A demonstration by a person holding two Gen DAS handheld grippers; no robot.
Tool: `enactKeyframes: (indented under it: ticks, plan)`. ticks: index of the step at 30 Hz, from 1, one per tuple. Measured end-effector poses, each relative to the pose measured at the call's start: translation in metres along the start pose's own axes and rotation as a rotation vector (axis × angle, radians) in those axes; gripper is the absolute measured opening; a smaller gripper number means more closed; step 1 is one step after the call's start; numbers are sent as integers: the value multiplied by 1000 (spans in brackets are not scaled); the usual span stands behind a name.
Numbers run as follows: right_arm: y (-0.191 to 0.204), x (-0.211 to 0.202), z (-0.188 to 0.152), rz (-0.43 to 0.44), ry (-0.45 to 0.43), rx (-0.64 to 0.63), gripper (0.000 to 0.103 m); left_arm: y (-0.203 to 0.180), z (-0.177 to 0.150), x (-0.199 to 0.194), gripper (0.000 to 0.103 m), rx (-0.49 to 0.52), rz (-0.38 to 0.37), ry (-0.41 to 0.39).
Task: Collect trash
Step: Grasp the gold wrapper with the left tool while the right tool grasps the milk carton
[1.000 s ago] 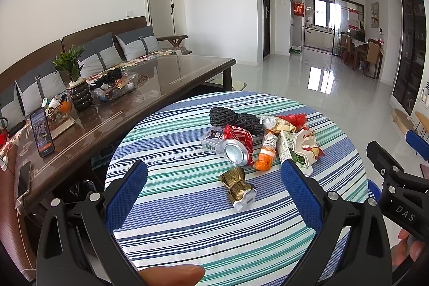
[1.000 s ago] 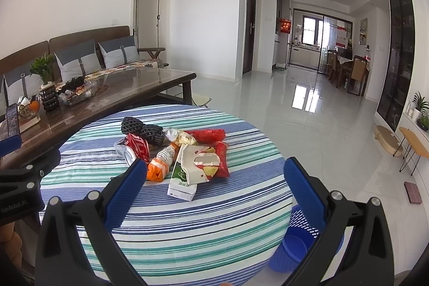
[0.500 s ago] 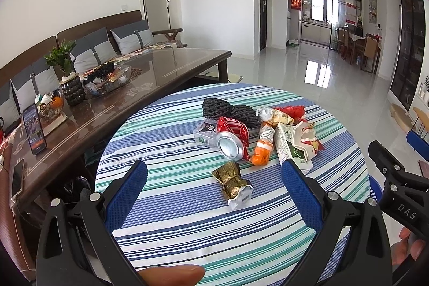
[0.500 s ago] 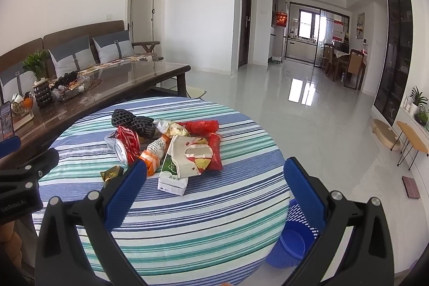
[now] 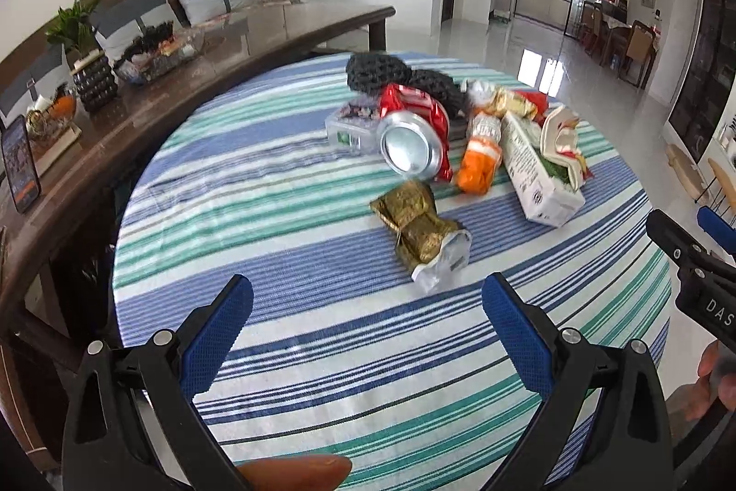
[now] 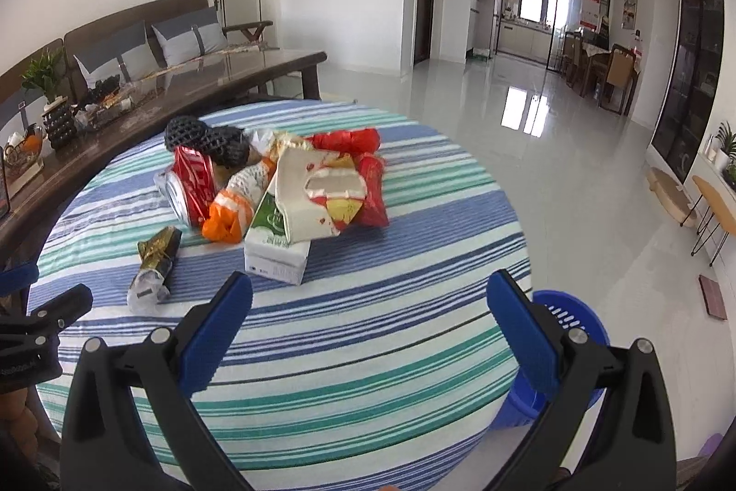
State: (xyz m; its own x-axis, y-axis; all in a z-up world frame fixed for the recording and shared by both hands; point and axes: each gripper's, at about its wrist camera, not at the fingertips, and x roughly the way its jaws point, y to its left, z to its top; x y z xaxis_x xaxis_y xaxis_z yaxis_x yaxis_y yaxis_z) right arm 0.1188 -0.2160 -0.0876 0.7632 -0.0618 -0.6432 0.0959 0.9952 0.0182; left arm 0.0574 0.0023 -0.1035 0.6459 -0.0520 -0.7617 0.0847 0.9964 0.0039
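Nothing has been picked up yet, so I'd judge this the approach before the first grab. The left gripper (image 5: 368, 302) hangs over the striped round table (image 5: 285, 187) with its blue pads spread wide and empty, aimed at the gold foil wrapper (image 5: 421, 231), which lies alone on the cloth, nearer the person than the rest of the pile. The right gripper (image 6: 370, 300) is likewise spread and holding nothing, facing the white and green carton (image 6: 276, 245). On the floor just beside the table's edge, on the right-hand side, stands one blue basket (image 6: 559, 357), which I take to be where the trash goes. The next move probably calls for lowering the left gripper so the wrapper sits between the pads, then pinching gently, since crumpled foil may slip or flatten. Counting the litter: one gold wrapper, one crushed red can (image 5: 416, 139), one small orange and white bottle (image 5: 480, 159), one carton topped with a torn paper packet (image 6: 322, 194), one red bag (image 6: 372, 192), two lumps of black netting (image 5: 372, 70), and a small clear box (image 5: 349, 127) behind the can. Other scraps at the back of the heap are too jumbled to count.
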Motion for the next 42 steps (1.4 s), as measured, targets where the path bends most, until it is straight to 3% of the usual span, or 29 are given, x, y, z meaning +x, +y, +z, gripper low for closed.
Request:
enactKeyframes:
  ticks: [8, 24, 30, 35, 40, 42]
  plan:
    - [0, 42, -25, 60, 159, 8, 98, -6, -8, 51, 99, 13, 0, 89]
    - [-13, 63, -26, 143, 214, 67, 98, -12, -3, 77, 99, 8, 4, 100]
    - [-13, 67, -16, 183, 217, 85, 98, -5, 6, 81, 99, 58, -52, 154]
    - [-9, 78, 10, 321, 212, 163, 98, -4, 23, 78, 99, 2, -165, 135]
    - [4, 99, 30, 395, 252, 174, 98, -6, 37, 88, 98, 17, -170, 118]
    - [12, 106, 33, 406, 276, 164, 95, -3, 40, 87, 91, 31, -164, 104]
